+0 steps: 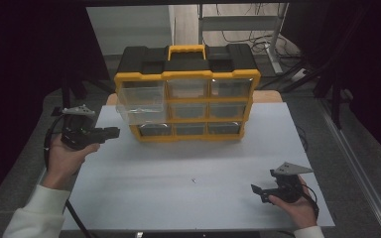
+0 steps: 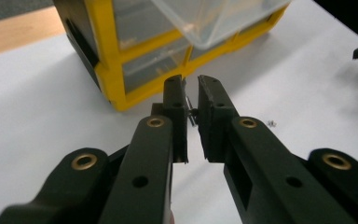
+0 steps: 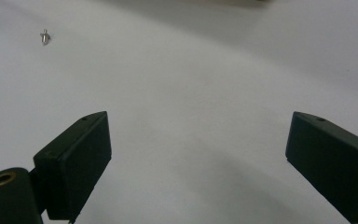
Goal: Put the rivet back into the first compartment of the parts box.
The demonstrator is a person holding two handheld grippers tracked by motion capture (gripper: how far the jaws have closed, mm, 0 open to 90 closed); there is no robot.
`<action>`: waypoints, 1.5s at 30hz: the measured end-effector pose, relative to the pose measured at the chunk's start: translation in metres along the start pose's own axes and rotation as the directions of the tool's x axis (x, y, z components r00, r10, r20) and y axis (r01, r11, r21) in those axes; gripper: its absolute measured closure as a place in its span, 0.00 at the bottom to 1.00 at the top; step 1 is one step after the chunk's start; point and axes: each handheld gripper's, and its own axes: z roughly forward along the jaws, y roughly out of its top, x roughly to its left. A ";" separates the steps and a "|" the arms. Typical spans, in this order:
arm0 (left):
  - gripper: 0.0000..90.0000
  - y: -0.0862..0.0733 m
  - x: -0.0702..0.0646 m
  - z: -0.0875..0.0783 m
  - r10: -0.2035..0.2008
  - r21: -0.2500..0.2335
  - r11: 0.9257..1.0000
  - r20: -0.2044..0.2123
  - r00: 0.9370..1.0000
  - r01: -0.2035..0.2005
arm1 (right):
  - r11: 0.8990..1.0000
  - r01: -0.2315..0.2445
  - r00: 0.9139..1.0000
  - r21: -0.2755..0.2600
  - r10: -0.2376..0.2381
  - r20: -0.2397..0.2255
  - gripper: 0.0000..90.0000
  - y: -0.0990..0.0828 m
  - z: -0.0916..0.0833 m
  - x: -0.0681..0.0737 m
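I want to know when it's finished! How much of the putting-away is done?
Done: the top-left clear drawer of the yellow organizer is pulled out. In hand: the left gripper pinches a small metal screw near it. Left: dropping it in, then probably fetching another screw lying by the open right gripper.

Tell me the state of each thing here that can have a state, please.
Left gripper: shut on a small metal screw.
Right gripper: open, holds nothing.
Top-left drawer of the yellow organizer: pulled out.
Other drawers: closed.
Loose screw: lies on the white table.
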 end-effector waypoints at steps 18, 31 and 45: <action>0.92 0.052 -0.003 -0.038 0.002 -0.087 0.996 -0.002 1.000 -0.002 | 1.000 0.001 1.000 0.004 -0.001 -0.001 0.08 0.000 0.001 0.000; 0.92 0.088 -0.022 -0.033 0.044 -0.107 0.993 0.001 0.999 -0.043 | 1.000 0.003 1.000 0.004 -0.003 -0.003 0.08 0.000 0.001 0.000; 0.49 0.096 -0.027 -0.016 0.052 -0.123 0.991 -0.004 0.999 -0.053 | 1.000 0.001 1.000 0.007 -0.001 -0.006 0.08 0.000 0.001 0.000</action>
